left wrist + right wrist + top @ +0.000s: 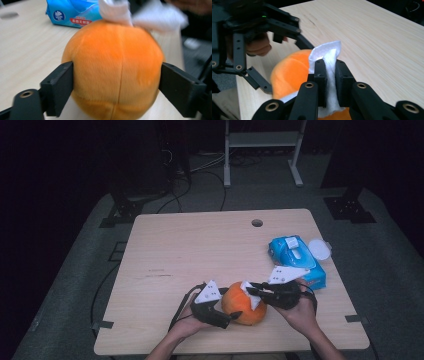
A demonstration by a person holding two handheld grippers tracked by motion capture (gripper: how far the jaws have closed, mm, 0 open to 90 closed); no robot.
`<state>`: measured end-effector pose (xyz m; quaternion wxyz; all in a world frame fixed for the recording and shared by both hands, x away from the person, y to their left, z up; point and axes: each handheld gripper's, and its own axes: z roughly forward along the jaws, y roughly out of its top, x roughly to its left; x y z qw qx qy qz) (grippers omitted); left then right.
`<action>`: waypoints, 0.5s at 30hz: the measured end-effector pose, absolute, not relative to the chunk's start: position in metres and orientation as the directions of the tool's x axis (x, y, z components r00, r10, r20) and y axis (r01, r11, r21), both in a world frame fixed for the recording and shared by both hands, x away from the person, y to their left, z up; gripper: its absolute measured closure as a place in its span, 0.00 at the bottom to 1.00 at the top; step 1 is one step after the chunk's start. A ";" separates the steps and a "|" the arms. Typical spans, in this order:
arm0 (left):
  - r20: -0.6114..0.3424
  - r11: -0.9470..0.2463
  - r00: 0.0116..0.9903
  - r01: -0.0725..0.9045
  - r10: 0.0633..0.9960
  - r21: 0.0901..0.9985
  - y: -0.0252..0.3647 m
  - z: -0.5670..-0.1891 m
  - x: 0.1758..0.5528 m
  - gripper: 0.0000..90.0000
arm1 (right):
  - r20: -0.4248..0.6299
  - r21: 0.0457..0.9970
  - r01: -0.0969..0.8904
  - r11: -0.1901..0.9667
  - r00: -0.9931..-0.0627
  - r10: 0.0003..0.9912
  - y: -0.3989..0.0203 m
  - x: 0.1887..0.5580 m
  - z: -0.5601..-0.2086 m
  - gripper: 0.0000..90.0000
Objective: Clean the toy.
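Observation:
An orange plush ball (240,306) rests on the wooden table (200,250) near its front edge. My left gripper (231,303) reaches around it from the left. In the left gripper view its two black jaws touch the ball (112,62) on both sides at mid-height. My right gripper (250,290) comes in from the right, over the ball's top. It is shut on a white wipe (329,50) that stands up between its jaws and lies against the ball (289,72). The same wipe (115,11) shows blurred on the ball's far top.
A blue pack of wet wipes (295,257) lies at the right of the table, its round white lid (319,248) flipped open. A cable hole (257,223) sits near the far edge. A metal stand (262,150) and floor cables lie beyond the table.

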<state>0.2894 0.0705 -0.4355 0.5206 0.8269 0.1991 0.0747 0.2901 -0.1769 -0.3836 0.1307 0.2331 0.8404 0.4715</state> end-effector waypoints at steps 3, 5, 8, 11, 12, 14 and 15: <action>0.018 -0.428 0.913 0.174 0.408 0.887 0.067 -0.433 0.282 0.26 | -0.017 0.855 0.234 0.463 -0.880 0.475 -0.162 0.282 -0.381 0.89; 0.112 -0.473 0.916 0.091 0.385 0.877 0.062 -0.431 0.274 0.28 | -0.015 0.857 0.214 0.468 -0.898 0.439 -0.151 0.275 -0.380 0.89; 0.169 -0.503 0.914 0.043 0.368 0.863 0.060 -0.431 0.270 0.29 | -0.038 0.853 0.194 0.485 -0.903 0.428 -0.145 0.272 -0.378 0.89; 0.138 -0.491 0.919 0.067 0.370 0.868 0.066 -0.434 0.275 0.30 | -0.026 0.855 0.217 0.472 -0.889 0.457 -0.155 0.278 -0.378 0.89; 0.127 -0.487 0.920 0.077 0.372 0.870 0.068 -0.435 0.277 0.30 | -0.023 0.855 0.227 0.467 -0.882 0.471 -0.160 0.281 -0.379 0.89; 0.093 -0.478 0.922 0.107 0.376 0.872 0.071 -0.437 0.281 0.29 | -0.009 0.853 0.252 0.457 -0.869 0.495 -0.170 0.286 -0.380 0.89; 0.077 -0.474 0.926 0.117 0.370 0.873 0.072 -0.438 0.283 0.27 | -0.004 0.852 0.264 0.452 -0.861 0.509 -0.175 0.288 -0.382 0.90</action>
